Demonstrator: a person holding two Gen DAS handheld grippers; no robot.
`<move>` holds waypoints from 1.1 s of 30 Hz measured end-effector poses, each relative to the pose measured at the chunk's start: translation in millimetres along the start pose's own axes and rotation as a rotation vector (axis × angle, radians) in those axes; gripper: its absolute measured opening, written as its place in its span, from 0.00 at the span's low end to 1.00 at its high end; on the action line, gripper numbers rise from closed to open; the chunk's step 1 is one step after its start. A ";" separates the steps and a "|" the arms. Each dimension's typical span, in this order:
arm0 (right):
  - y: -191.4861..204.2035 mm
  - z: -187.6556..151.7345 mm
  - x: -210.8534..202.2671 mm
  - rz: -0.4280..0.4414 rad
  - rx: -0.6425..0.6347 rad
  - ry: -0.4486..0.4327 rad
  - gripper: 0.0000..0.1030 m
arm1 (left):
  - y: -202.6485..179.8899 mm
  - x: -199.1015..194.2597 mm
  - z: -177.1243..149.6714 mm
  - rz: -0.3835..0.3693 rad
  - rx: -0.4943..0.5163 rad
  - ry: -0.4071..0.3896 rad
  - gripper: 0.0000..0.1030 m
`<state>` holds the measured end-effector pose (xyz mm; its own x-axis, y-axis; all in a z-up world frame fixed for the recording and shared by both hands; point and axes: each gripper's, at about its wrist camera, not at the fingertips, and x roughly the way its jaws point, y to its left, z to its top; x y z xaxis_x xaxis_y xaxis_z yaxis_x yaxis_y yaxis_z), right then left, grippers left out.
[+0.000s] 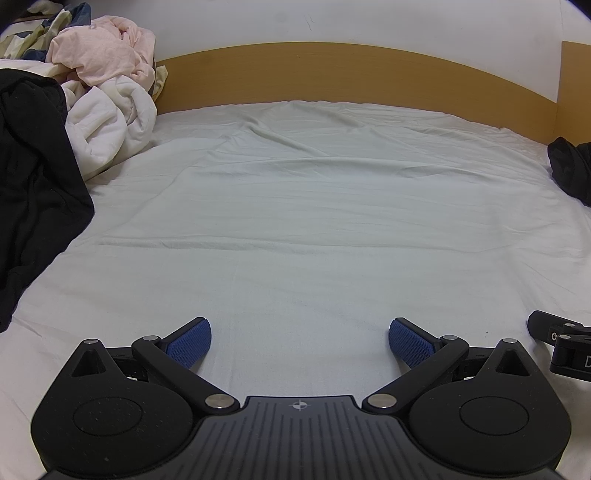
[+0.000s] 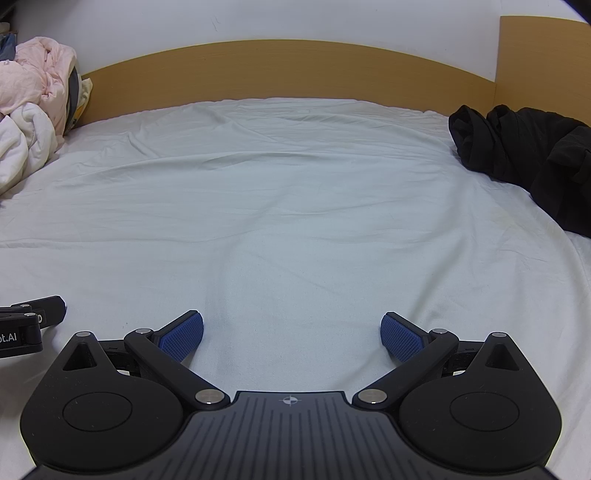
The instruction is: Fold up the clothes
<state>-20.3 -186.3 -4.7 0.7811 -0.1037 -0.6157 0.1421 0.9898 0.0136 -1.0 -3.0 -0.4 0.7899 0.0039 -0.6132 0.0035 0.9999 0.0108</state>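
Well apart, black garment far right, right hand-held gripper and left hand-held gripper wide open, empty

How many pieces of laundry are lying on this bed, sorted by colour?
Black: 2, the black garment on the left and the black garment on the right.
Pink: 1, the pink garment.
White: 1, the white bundle.
Patterned cream and blue: 1, the patterned cloth, mostly hidden.
Total: 5, as far as visible.

We see a home bedroom: a white-sheeted bed, a curved light-wood headboard and a crumpled pile of pink and white clothes.
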 end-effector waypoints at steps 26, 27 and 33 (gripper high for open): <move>-0.2 0.5 0.1 0.000 0.000 0.000 1.00 | 0.5 0.4 0.8 -0.001 0.001 0.000 1.00; -0.2 0.5 0.2 0.000 0.000 0.000 1.00 | 0.4 0.3 0.8 -0.001 0.001 0.000 1.00; -0.3 0.5 0.4 0.000 0.000 0.000 1.00 | 0.4 0.3 0.7 -0.001 0.001 0.000 1.00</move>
<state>-19.8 -186.7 -4.6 0.7809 -0.1039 -0.6159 0.1424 0.9897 0.0135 -0.3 -2.7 0.1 0.7897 0.0031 -0.6135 0.0046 0.9999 0.0110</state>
